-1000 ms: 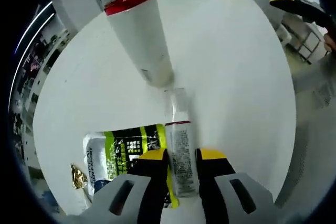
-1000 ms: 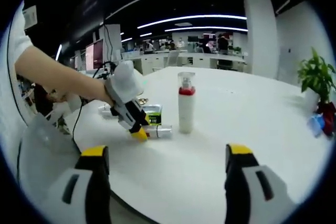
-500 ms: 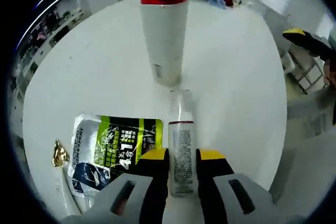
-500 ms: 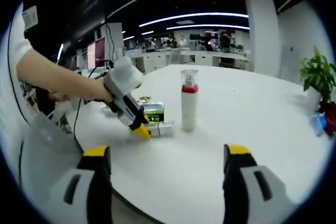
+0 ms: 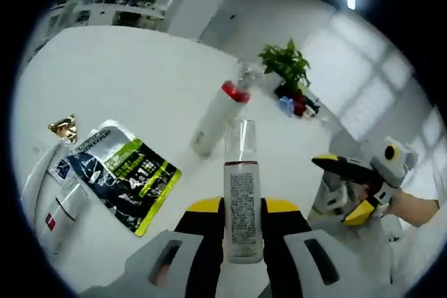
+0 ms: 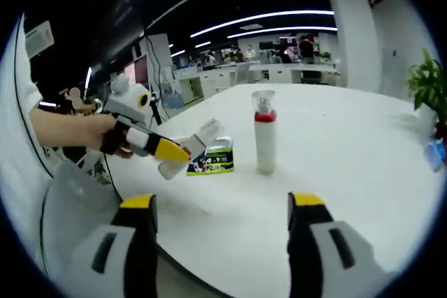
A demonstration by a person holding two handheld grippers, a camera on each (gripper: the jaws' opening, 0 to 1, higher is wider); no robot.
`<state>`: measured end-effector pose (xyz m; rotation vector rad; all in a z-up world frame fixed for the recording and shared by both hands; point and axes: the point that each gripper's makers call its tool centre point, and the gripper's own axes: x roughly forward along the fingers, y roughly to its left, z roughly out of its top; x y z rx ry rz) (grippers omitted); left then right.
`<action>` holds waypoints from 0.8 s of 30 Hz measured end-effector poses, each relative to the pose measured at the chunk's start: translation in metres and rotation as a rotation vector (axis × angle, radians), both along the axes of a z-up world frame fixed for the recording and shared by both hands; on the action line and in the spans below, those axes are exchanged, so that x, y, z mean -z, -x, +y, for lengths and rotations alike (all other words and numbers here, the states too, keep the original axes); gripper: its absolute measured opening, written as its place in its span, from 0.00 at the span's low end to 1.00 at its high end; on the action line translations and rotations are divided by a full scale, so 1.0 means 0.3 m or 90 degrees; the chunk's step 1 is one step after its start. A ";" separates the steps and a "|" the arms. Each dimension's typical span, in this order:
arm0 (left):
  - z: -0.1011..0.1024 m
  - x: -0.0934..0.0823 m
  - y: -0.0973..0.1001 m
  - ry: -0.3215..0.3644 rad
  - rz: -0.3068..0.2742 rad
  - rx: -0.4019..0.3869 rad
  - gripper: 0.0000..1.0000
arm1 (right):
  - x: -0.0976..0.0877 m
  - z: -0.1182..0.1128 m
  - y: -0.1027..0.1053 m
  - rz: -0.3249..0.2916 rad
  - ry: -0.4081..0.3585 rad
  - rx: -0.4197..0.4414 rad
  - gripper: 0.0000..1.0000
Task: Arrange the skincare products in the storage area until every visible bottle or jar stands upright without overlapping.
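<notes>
left gripper view — left gripper (image 5: 243, 207) pinching small bottle (image 5: 242, 204) lengthwise, tilted off the table (image 5: 105, 68); right gripper (image 6: 221, 204) spread, empty.

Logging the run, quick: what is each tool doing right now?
Left tool: closed on the small clear-capped bottle, lifted off the table.
Right tool: open, holding nothing.
</notes>
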<state>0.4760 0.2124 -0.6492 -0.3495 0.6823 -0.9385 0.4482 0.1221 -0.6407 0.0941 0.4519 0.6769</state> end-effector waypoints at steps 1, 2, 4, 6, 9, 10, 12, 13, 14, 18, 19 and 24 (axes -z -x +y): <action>-0.001 -0.009 0.009 -0.001 -0.011 0.006 0.16 | -0.011 0.009 -0.002 0.002 -0.023 0.003 0.72; -0.004 -0.023 0.029 -0.005 -0.032 0.015 0.16 | -0.032 0.026 -0.007 0.007 -0.072 0.013 0.69; -0.008 -0.034 0.056 -0.010 -0.043 0.030 0.17 | -0.054 0.057 -0.006 0.026 -0.148 0.018 0.64; -0.014 -0.054 0.080 -0.007 -0.063 0.046 0.17 | -0.071 0.086 -0.005 0.035 -0.198 0.018 0.59; -0.028 -0.087 0.108 0.019 -0.076 0.072 0.17 | -0.108 0.128 0.000 0.046 -0.262 0.006 0.54; -0.036 -0.099 0.116 0.026 -0.083 0.082 0.17 | -0.119 0.138 -0.003 0.045 -0.276 0.004 0.54; -0.055 -0.119 0.129 0.043 -0.089 0.099 0.17 | -0.152 0.157 -0.015 0.041 -0.313 0.000 0.53; -0.064 -0.126 0.136 0.051 -0.091 0.108 0.17 | -0.169 0.164 -0.023 0.040 -0.333 -0.001 0.53; -0.073 -0.132 0.140 0.057 -0.094 0.116 0.17 | -0.174 0.166 -0.025 0.040 -0.339 -0.001 0.51; -0.102 -0.141 0.147 0.057 -0.101 0.134 0.17 | -0.201 0.173 -0.037 0.032 -0.352 -0.005 0.42; -0.108 -0.142 0.152 0.056 -0.102 0.140 0.17 | -0.205 0.173 -0.038 0.032 -0.357 -0.004 0.40; -0.116 -0.140 0.161 0.052 -0.103 0.154 0.17 | -0.208 0.170 -0.045 0.032 -0.370 0.003 0.31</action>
